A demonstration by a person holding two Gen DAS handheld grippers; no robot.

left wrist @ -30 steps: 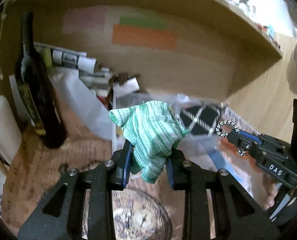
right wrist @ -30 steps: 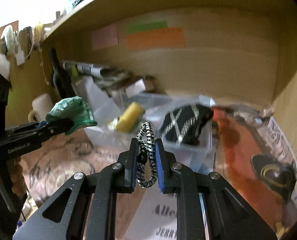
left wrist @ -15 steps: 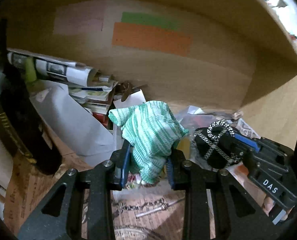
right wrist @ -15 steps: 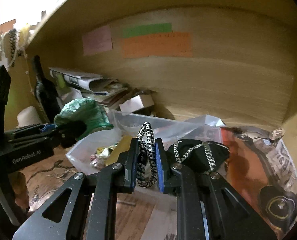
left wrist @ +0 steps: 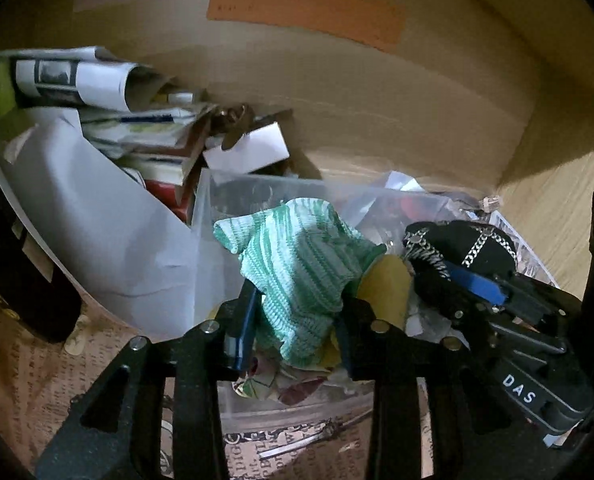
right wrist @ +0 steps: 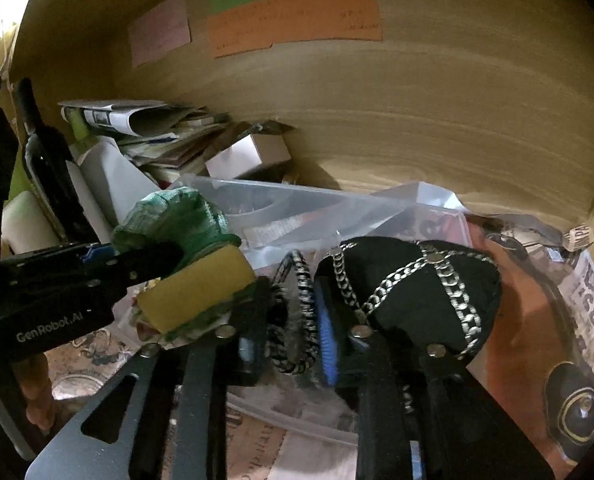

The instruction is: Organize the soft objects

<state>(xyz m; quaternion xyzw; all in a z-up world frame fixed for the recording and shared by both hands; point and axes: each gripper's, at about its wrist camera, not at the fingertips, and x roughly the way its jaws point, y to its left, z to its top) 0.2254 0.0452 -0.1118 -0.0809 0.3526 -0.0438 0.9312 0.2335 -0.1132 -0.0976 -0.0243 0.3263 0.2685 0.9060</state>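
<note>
Cloth (left wrist: 297, 268), pinched in the left gripper (left wrist: 293, 320) jaws, has come forward from over the table to hang above the bin (left wrist: 265, 192); the right gripper (right wrist: 293, 328), pinching the band (right wrist: 297, 312), followed. Release looks imminent.

A crumpled green-and-white striped knitted cloth (left wrist: 301, 272) is pinched upright, bunched above a clear plastic bin (left wrist: 213, 200). To its right, a black-and-white braided cord loop (right wrist: 297, 312) stands on edge, clamped. A yellow sponge (right wrist: 195, 290) and a black chain-trimmed fabric pouch (right wrist: 417, 288) lie in the bin.
</note>
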